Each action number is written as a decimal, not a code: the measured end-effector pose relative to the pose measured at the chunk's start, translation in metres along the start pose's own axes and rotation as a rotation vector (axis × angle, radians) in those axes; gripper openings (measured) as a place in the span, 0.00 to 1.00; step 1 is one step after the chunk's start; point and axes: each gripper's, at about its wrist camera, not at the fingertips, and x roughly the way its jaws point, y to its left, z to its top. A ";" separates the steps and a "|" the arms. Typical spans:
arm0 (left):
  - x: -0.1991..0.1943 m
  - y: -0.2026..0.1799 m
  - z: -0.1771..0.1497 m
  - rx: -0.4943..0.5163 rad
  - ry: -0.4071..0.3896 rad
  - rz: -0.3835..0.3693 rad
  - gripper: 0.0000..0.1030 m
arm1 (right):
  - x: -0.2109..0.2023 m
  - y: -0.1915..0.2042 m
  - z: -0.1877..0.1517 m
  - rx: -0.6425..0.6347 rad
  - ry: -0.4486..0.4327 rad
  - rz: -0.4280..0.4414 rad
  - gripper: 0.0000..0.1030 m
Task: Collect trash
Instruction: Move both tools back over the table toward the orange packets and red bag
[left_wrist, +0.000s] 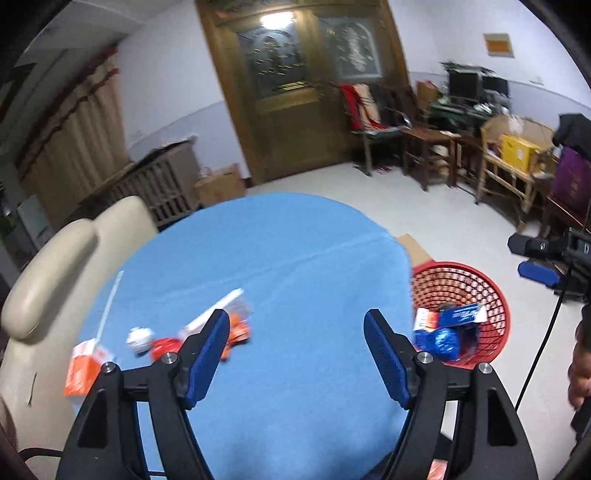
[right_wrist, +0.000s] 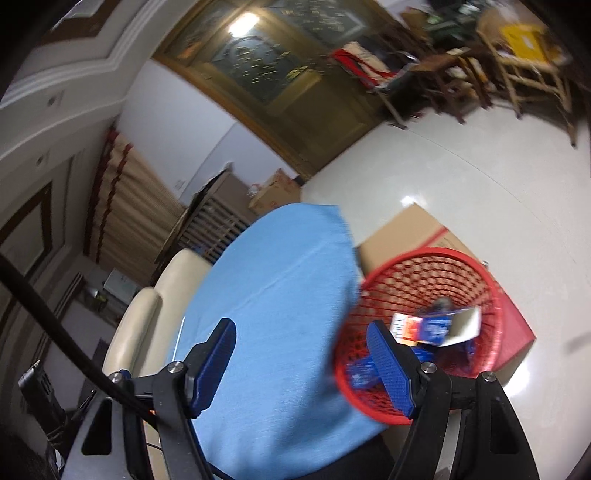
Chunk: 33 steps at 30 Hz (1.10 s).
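Trash is sitting partly collected: blue and orange wrappers (left_wrist: 448, 325) are lying in the red mesh plastic basket (left_wrist: 495, 295) beside the round blue-clothed table (left_wrist: 295, 258). You're holding the left gripper (left_wrist: 297, 332) and right gripper (right_wrist: 301, 341) spread wide, empty. Orange carton (left_wrist: 83, 367), white crumpled ball (left_wrist: 140, 338) and red-orange wrappers (left_wrist: 236, 328) are waiting on the table.

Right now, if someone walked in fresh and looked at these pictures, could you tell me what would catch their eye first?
Probably the round table under its blue tablecloth, filling the middle of both views. Next, the red mesh basket on the floor at the table's right edge, already holding blue and white wrappers. Orange and white litter is on the cloth's left side, beyond the open, empty left gripper.
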 end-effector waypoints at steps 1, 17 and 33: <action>-0.005 0.008 -0.005 -0.010 -0.007 0.016 0.74 | 0.001 0.013 -0.002 -0.025 0.005 0.010 0.75; -0.063 0.180 -0.089 -0.286 -0.027 0.316 0.75 | 0.056 0.154 -0.060 -0.286 0.159 0.107 0.75; -0.035 0.253 -0.158 -0.459 0.096 0.323 0.78 | 0.232 0.202 -0.111 -0.327 0.460 -0.005 0.70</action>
